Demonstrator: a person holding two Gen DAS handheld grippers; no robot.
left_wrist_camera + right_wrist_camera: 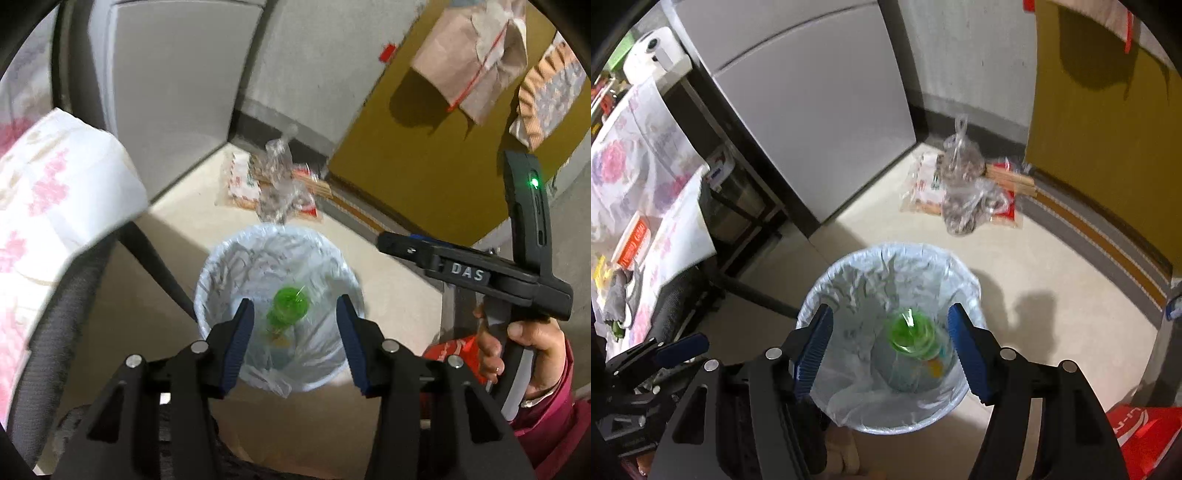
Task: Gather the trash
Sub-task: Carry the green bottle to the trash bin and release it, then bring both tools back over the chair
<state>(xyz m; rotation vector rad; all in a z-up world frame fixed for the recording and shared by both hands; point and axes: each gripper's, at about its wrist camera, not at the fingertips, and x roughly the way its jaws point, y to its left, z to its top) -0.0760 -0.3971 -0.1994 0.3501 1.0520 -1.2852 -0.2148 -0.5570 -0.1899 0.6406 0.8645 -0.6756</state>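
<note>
both claws, the left gripper (pixel 295 341) and right gripper (pixel 892 350), stood apart and empty above the bin (pixel 964 273) at frame centre, because the green bottle (pixel 910 334) lay already inside it.

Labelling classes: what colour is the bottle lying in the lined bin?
Translucent green plastic bottle, inside the white-lined round bin. Clearest in the right wrist view.

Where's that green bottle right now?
In both wrist views the green bottle lies inside the lined trash bin on the floor, seen between open tongs, touching neither.
</note>
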